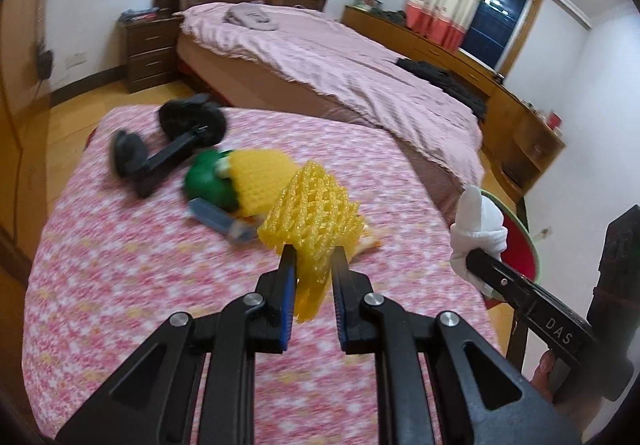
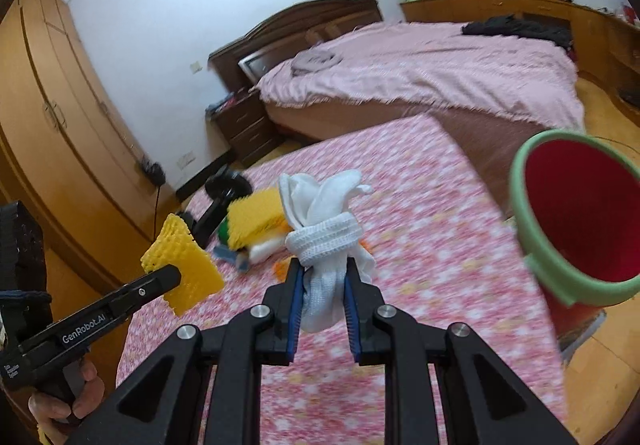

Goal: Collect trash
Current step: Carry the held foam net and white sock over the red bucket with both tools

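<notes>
My left gripper is shut on a yellow foam fruit net and holds it above the pink floral table. It also shows in the right wrist view. My right gripper is shut on a white rolled sock, held above the table; the sock shows at the right of the left wrist view. A red bin with a green rim stands off the table's right edge, close to the sock.
On the table lie a yellow and green knitted toy, a blue-grey utility knife, black headphones and an orange scrap. A pink bed, a nightstand and wardrobes stand behind.
</notes>
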Demonstrator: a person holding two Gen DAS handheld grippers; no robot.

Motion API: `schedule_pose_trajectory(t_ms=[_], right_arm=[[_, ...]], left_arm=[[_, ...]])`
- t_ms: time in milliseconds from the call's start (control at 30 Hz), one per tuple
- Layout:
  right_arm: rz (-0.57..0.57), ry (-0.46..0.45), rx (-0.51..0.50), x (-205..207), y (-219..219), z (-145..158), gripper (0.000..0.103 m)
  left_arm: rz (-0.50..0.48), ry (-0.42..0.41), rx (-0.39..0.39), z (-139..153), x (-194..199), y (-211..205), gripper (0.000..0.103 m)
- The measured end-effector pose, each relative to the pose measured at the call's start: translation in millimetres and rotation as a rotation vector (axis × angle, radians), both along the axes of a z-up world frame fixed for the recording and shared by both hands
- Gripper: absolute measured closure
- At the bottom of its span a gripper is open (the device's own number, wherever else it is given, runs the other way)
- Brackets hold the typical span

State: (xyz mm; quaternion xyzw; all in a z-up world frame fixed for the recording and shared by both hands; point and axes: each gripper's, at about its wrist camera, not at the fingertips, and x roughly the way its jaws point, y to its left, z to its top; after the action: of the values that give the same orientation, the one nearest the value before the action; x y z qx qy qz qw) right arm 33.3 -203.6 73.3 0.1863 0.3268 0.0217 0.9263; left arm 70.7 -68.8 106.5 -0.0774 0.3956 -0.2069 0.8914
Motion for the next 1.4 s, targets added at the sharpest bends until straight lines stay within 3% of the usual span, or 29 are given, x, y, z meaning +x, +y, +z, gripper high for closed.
schedule_pose_trajectory(t_ms=[500,900,1200,1267,1400], right_arm=[[-0.212,-0.024,-0.017,-39,-113,21,0.082],[-0.344,0.039,0.068,-44,-204,-17,0.082],[-0.393,0.082,0.128,-41,-247,-49,0.078],[-0.398,0.084,0.135,-41,-252,-52,0.077],[-0.405,0.082,0.14,-44,-261,-56,0.072]], left_arm=[[-0.277,-0.047,0.02,22,1,-146,0.087],[-0.411,-0.008,0.057,-4,15,-246,0.087],[-0.485,0.008,0.12,-27,13,-298,0.086],[-0.493,0.016,0.127,-31,12,-305,0.083],[-0.489,0.022,0.145,-37,11,-316,0.063]])
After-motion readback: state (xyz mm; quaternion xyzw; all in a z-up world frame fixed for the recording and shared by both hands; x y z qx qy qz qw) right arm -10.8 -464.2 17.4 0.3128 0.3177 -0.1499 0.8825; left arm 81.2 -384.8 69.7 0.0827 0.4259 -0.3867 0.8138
